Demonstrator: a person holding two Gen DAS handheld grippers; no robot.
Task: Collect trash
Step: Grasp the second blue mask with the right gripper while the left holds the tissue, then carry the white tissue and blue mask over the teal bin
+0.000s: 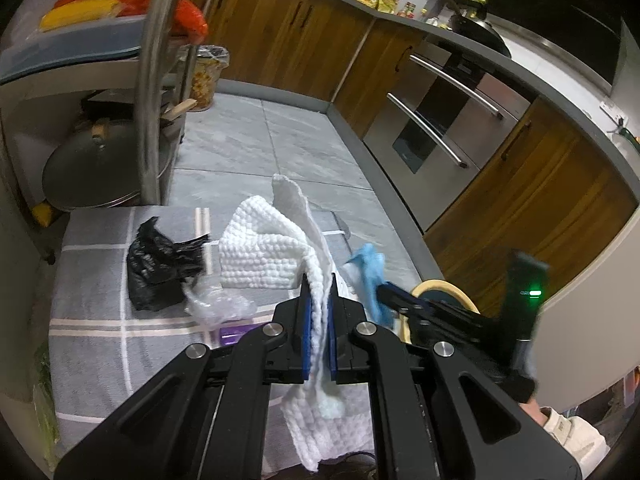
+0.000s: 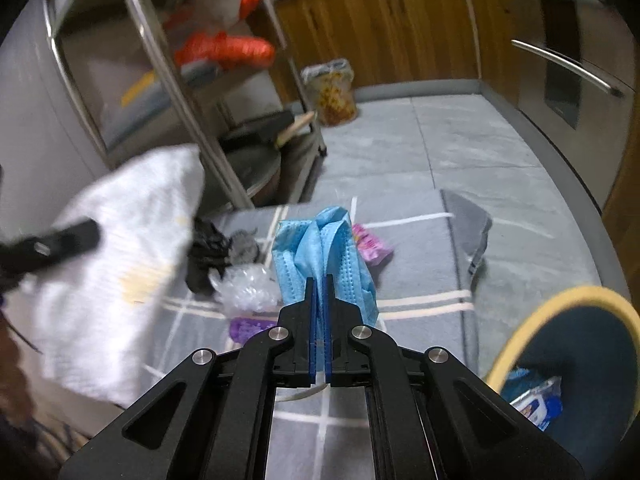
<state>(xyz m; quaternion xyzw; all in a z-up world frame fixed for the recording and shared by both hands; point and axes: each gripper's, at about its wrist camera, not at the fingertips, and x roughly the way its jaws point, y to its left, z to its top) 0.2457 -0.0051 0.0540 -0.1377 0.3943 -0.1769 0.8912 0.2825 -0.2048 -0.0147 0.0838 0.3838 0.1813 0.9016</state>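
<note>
Kitchen floor, grey checked rug (image 2: 416,264): my right tongs (image 2: 319,280) are clamped on a floppy blue face mask (image 2: 320,248), left tongs (image 1: 319,280) pinching a soft white paper towel (image 1: 260,248). Both weigh nothing; grab bunched folds. Bin (image 2: 576,344) at 4 o'clock.

No words or numbers can be read anywhere. The blue and white packet (image 2: 536,402) in the bin, right of the jaws, is too blurry.
</note>
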